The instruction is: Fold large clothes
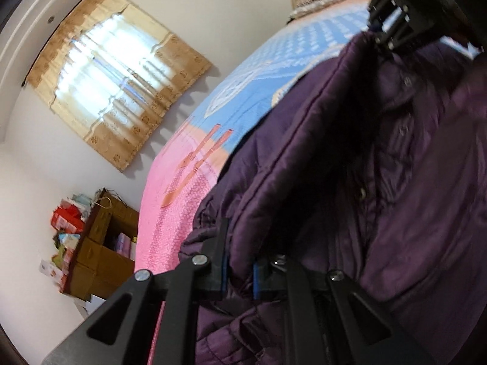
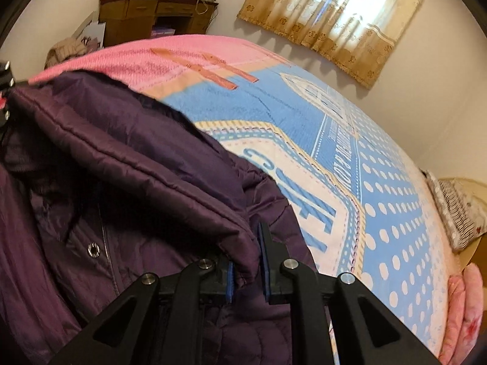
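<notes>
The left gripper (image 1: pixel 239 269) is clamped on a quilted edge of the purple jacket (image 1: pixel 395 182); the garment's bulk extends ahead and to its right over the bedspread (image 1: pixel 170 213). The right gripper (image 2: pixel 246 273) is likewise closed on jacket fabric, the bulk lying to its left, so the held edge spans between both hands

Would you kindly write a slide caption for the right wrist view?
Right gripper shut on a fold of the purple jacket over the pink-and-blue bedspread.
</notes>
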Demonstrator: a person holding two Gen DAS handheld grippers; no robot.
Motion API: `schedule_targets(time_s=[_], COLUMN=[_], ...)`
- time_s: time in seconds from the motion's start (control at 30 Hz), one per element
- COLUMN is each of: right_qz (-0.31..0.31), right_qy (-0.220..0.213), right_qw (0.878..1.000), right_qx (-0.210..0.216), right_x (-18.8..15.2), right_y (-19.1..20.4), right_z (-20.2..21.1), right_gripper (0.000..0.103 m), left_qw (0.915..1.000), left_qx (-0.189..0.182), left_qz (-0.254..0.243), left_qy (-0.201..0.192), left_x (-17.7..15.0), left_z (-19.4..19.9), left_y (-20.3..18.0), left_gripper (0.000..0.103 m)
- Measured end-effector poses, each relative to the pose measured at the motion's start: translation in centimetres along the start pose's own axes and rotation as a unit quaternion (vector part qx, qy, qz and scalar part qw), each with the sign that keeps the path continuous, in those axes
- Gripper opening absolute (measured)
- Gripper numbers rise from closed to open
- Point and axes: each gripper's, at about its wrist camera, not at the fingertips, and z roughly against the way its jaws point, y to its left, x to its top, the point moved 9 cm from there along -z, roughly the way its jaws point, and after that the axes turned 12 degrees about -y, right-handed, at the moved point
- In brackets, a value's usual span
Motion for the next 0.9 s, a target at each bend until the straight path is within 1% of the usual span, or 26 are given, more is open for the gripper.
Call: schedule_targets(time_s=[0.03,0.13,0.3,0.4,0.5,0.53,0.57,0.6,0.63,0.67,0.7,0.73,0.8,0.83,0.9], right_qz=[0.010,0.015,0.032,0.036,0.036,0.023,0.006,-0.017,-0.044,-0.072,-0.096,-0.133,-0.201,-0.237,-0.268], right_qy=[0.002,0.013,0.030,0.041,0.063,0.075,0.080,0.085,0.085,0.079,0.074,0.065,0.036,0.023,0.004], right_qw=[1.000,1.000,0.999,0.999,0.997,0.997,0.996,0.995,0.994,0.993,0.991,0.988,0.978,0.970,0.961], right_qx=[-0.002,0.001,0.000,0.002,0.020,0.028,0.034,0.041,0.050,0.054,0.052,0.044,0.045,0.054,0.065], right_x=[-0.3,-1.2,-2.6,-2.8,-2.5,-2.2,-1.9,-1.5,-0.8,0.2,1.0,2.3,4.5,5.7,6.9], right_y=[0.3,0.8,1.4,1.6,1.6,1.2,0.6,0.1,-0.6,-1.3,-2.1,-3.1,-3.9,-3.8,-2.9], right_z=[0.0,-0.4,-1.3,-1.6,-1.1,-0.4,0.3,1.1,2.2,3.4,4.3,5.2,5.9,5.4,3.8], right_gripper=[0.013,0.013,0.013,0.013,0.015,0.018,0.031,0.047,0.053,0.057,0.057,0.057,0.057,0.058,0.058], left_qw=[0.9999,0.9994,0.9988,0.9981,0.9981,0.9981,0.9980,0.9980,0.9980,0.9981,0.9983,0.9984,0.9985,0.9985,0.9984], left_qx=[0.001,0.004,-0.002,-0.002,-0.004,-0.004,-0.003,-0.002,-0.002,-0.002,-0.003,-0.003,-0.003,-0.003,-0.001], left_qz=[-0.010,-0.029,-0.039,-0.052,-0.049,-0.049,-0.050,-0.050,-0.050,-0.048,-0.045,-0.043,-0.041,-0.041,-0.040], left_qy=[0.005,0.017,0.029,0.032,0.037,0.037,0.038,0.039,0.039,0.038,0.038,0.037,0.036,0.037,0.039], left_x=[-0.3,-1.1,-2.0,-2.3,-2.3,-2.3,-2.2,-2.2,-2.2,-2.3,-2.2,-2.3,-2.3,-2.5,-2.5], left_z=[-0.2,-0.8,-0.9,-0.9,-1.1,-1.2,-1.3,-1.3,-1.3,-1.5,-1.5,-1.6,-1.7,-1.8,-1.9], left_y=[-0.3,-0.9,-1.9,-2.8,-2.7,-2.7,-2.6,-2.6,-2.5,-2.2,-2.2,-2.2,-2.2,-2.1,-2.0], left_gripper=[0.013,0.013,0.013,0.013,0.013,0.013,0.012,0.013,0.012,0.012,0.012,0.012,0.012,0.012,0.012])
